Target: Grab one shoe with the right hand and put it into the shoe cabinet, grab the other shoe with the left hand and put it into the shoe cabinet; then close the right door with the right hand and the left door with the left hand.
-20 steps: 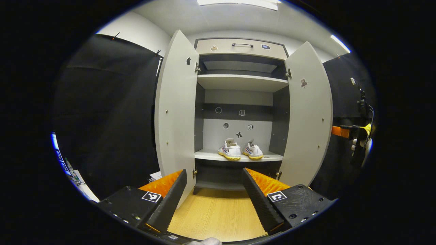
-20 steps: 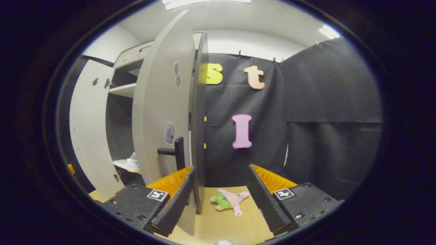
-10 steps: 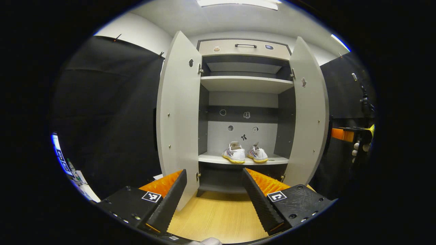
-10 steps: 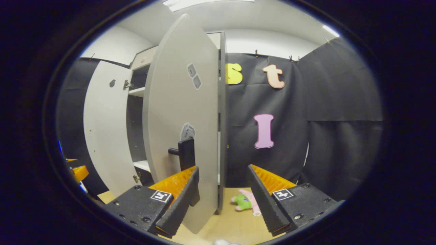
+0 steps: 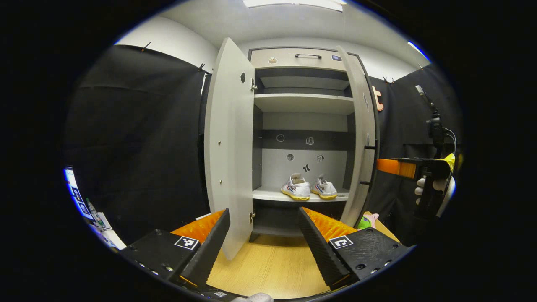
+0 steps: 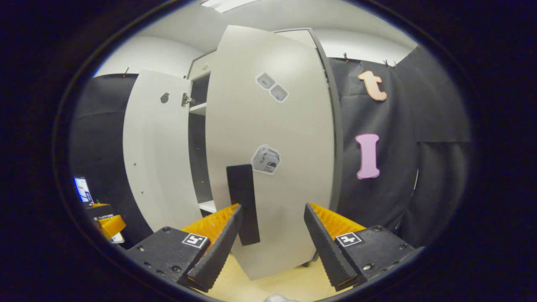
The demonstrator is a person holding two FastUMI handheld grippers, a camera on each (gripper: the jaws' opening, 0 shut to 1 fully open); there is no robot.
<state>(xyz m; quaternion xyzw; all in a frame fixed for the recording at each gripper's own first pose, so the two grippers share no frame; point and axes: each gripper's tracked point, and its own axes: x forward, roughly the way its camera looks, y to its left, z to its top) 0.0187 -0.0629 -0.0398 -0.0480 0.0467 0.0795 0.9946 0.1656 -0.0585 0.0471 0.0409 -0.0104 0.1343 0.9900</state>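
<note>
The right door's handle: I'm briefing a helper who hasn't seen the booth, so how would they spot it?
Find the tall pale shoe cabinet, then its right door, swung partly closed. On that door's outer face sits a dark upright bar handle, low near the free edge. The small stickers nearby are flat and pale.

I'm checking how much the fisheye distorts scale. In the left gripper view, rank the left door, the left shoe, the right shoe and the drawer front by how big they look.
1. left door, by far.
2. drawer front.
3. left shoe and right shoe: near alike; the left looks slightly bigger, perhaps only nearer or angled.
</note>
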